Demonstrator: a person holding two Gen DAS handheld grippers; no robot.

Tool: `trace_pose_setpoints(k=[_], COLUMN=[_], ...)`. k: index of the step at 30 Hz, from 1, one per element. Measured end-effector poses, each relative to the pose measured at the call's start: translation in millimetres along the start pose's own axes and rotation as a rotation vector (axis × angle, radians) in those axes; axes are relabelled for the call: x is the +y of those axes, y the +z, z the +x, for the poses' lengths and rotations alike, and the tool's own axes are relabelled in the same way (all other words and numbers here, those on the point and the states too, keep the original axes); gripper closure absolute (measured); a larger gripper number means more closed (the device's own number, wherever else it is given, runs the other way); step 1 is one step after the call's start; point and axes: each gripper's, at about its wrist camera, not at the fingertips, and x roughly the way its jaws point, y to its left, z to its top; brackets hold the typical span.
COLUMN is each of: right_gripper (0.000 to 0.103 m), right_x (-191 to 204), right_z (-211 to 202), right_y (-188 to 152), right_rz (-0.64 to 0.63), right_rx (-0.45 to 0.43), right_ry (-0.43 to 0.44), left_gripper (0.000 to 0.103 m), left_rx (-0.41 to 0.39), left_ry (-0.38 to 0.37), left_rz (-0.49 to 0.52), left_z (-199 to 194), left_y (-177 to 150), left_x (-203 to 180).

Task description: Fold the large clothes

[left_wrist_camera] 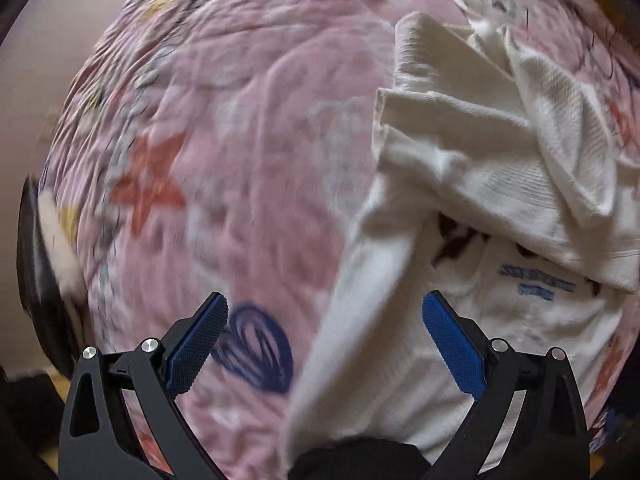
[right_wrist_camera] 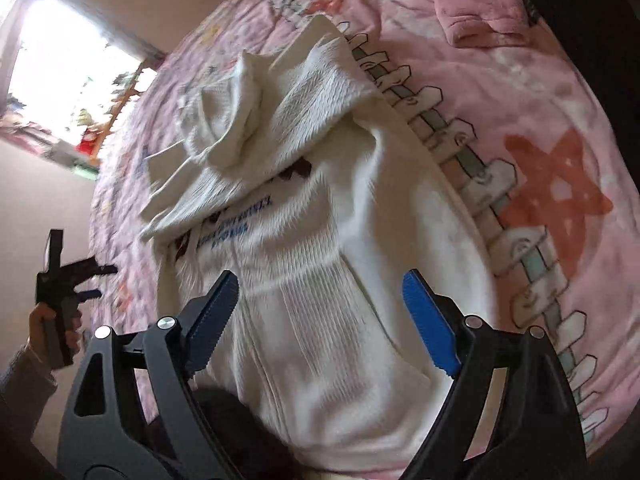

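A white hooded sweatshirt (right_wrist_camera: 304, 216) with blue lettering lies crumpled on a pink patterned bedspread (right_wrist_camera: 520, 92), its sleeves thrown over its chest. In the left wrist view the white sweatshirt (left_wrist_camera: 460, 184) fills the right half of the picture. My left gripper (left_wrist_camera: 325, 320) points straight down above the bedspread (left_wrist_camera: 224, 128), open, with only the sweatshirt's edge below it. My right gripper (right_wrist_camera: 320, 300) hangs above the sweatshirt's ribbed hem, open, nothing between its pads. The left gripper (right_wrist_camera: 98, 280) also shows far left in the right wrist view, held by a hand (right_wrist_camera: 44, 324).
A bright window (right_wrist_camera: 68, 68) with toys on its sill stands beyond the bed's far end. A beige wall (left_wrist_camera: 44, 56) runs along the bed's left side. A pink folded blanket (right_wrist_camera: 484, 4) lies at the upper right of the bed.
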Motion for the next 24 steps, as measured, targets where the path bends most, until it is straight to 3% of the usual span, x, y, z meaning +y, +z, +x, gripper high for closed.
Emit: trace_pose_setpoints(k=[3,5,12,16,22,24], right_gripper=[0.021,0.020,0.020,0.020,0.020,0.020], right_x=[-17,-31,-79,-105,-128,-131], right_z=[-25,-40,-41,-20,22,34], right_y=[-14,-23,-44,-60,-78,-84], right_rz=[-0.086,-0.117,-0.129,-0.102,-0.054,-0.042], right_rx=[0.019,0.032,0.143,0.209,0.298,0.329], right_ry=[0.011,0.026,0.028,0.039,0.055,0.049], left_gripper=[0.008,0.008,0.008,0.008,0.008,0.008], left_rx=[0.016,0.009,0.038,0.068,0.182,0.212], left_ry=[-0.065,-0.067,0.007,0.089,-0.047,-0.058], left_rz=[-0.057,-0.065,0.067,0.166,0.164,0.177], left_z=[-17,-28,-25,-4,49,68], left_y=[-40,-69,-143,-180,-221,-230], left_x=[-12,-23,-18,2,52,59])
